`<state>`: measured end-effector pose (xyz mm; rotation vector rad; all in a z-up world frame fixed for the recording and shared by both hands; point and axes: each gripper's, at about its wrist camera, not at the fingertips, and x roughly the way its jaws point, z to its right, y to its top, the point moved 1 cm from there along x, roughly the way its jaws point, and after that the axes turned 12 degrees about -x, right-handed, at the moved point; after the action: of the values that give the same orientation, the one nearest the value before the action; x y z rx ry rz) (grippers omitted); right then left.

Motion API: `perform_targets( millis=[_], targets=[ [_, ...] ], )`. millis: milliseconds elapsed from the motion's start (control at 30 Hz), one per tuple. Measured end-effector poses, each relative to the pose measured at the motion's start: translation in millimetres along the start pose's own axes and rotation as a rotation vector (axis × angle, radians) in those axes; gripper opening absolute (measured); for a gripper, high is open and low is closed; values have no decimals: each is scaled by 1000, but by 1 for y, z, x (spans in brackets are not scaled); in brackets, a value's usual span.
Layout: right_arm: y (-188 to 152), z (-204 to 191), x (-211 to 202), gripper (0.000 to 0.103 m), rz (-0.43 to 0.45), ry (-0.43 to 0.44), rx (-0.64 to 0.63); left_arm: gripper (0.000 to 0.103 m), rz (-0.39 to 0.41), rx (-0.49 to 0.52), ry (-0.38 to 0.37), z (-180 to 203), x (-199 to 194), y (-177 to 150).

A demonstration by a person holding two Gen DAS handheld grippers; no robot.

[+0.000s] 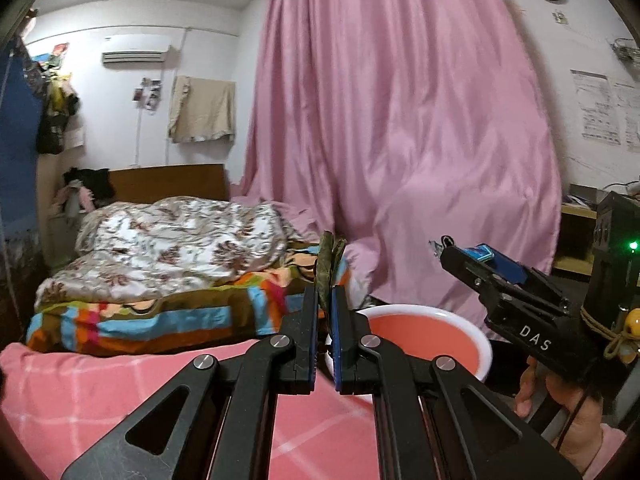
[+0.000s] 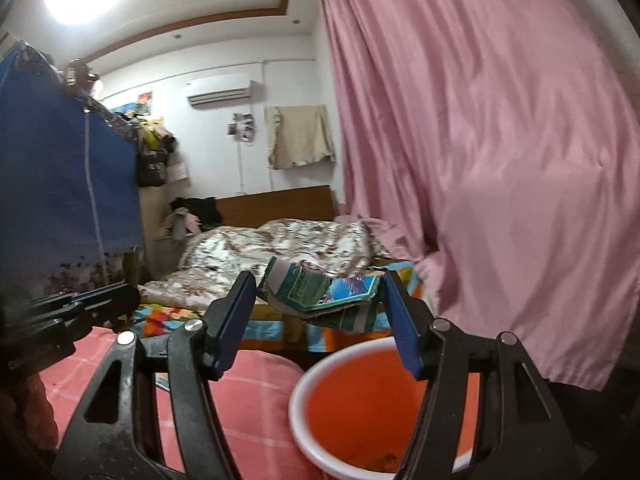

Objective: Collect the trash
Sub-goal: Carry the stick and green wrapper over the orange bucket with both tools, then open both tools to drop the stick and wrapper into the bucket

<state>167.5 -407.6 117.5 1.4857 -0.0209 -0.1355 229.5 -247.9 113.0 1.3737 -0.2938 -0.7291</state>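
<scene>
Clamping a thin, dark green leaf-like scrap (image 1: 329, 268), the left gripper (image 1: 326, 300) had its jaws almost together at lower centre of the left wrist view; the scrap stood upright between the blue pads and stuck out above the fingertips. Just right of and behind those fingertips sat the red bucket (image 1: 424, 338) with a white rim.

In the right wrist view, the right gripper (image 2: 320, 300) held its jaws well apart around a crumpled green-and-blue paper carton (image 2: 320, 292). The carton spanned the gap crosswise, one end against the left pad and the other against the right pad, so it appeared gripped at its ends. It hung above and behind the bucket's rim, which filled the lower centre-right of that frame. Bucket interior: reddish, with small dark bits at the bottom.

Farther out: a pink checked cloth (image 1: 100, 392) lower left, a bed with a floral quilt (image 1: 176, 244) at mid-left, a pink curtain (image 1: 400, 120) across the right. The right gripper also showed at the right edge of the left wrist view, with a hand (image 1: 560, 412) on its grip.
</scene>
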Motion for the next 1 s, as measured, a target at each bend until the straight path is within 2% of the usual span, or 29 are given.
perform_targets(
  millis=[200,333,467,600,833,1000],
  targets=[
    [-10,21,-1,71,-46,-46,-4,4,-37,0,-54,22,30,-6],
    [-23,35,7,71,-127,-63,22,4,-83,-13,-75,32,52,-11],
    [-39,55,23,71,-227,-69,73,4,-182,-54,-98,36,76,-20],
    [-52,75,33,71,-285,-75,123,4,-272,-81,-92,40,97,-28],
    [-68,89,41,72,-348,-83,168,4,-397,-113,-73,43,132,-44],
    [-74,92,47,72,-385,-82,167,4,-453,-136,-74,41,147,-54]
  ],
)
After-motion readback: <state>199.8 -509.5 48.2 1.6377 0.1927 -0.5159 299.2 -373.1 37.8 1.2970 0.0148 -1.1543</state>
